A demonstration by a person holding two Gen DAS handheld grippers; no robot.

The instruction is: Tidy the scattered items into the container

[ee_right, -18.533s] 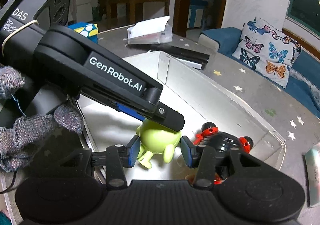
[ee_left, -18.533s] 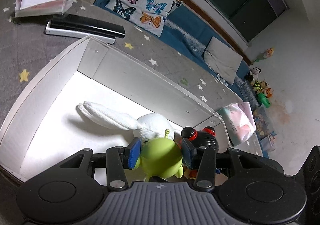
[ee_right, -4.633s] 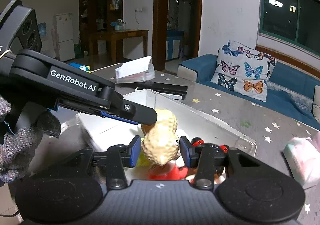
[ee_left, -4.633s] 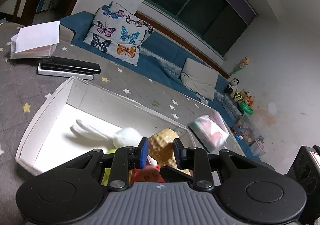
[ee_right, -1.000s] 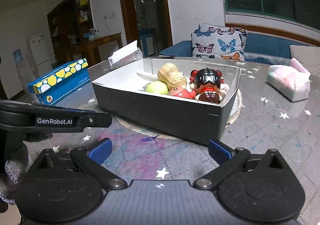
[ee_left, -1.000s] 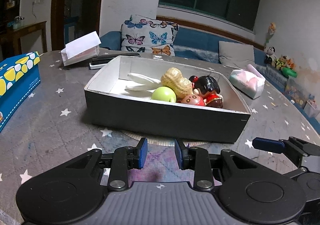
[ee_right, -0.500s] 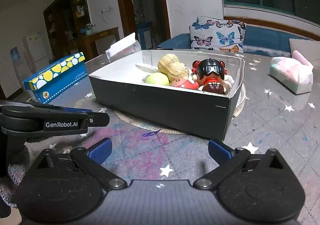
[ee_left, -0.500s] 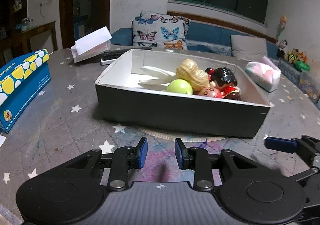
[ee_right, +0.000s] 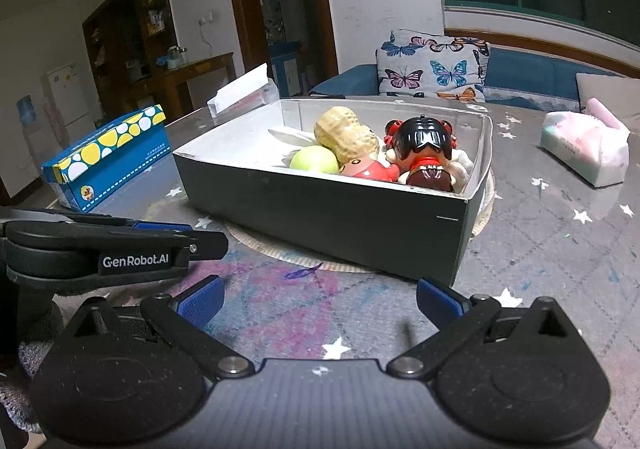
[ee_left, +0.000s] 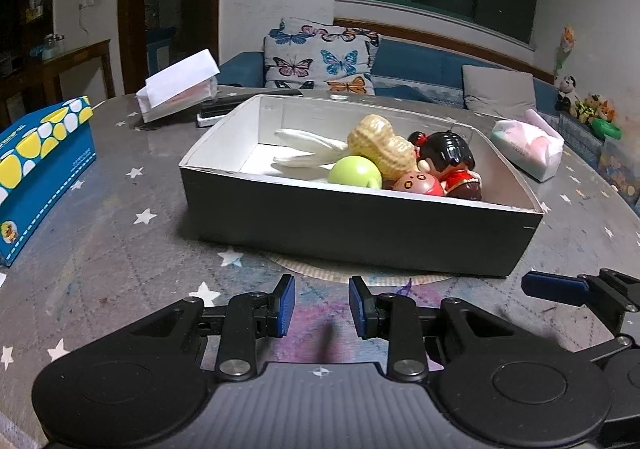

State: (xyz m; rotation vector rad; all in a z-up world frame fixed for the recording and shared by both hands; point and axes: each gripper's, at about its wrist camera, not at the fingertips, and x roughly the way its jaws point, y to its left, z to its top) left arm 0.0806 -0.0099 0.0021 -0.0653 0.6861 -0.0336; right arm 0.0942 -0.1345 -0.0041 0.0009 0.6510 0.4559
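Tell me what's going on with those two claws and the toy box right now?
Left gripper and right gripper both open, empty, short of the box. Peanut, green toy, doll inside. Nothing in the way.

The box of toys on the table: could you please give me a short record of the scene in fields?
container: open box, dark outside, white inside, on a round mat
contents: peanut toy, green toy, black-haired doll, red figure, white plush
left gripper: open, empty, short of the box
right gripper: open wide, empty
table extras: blue spotted box, tissue pack
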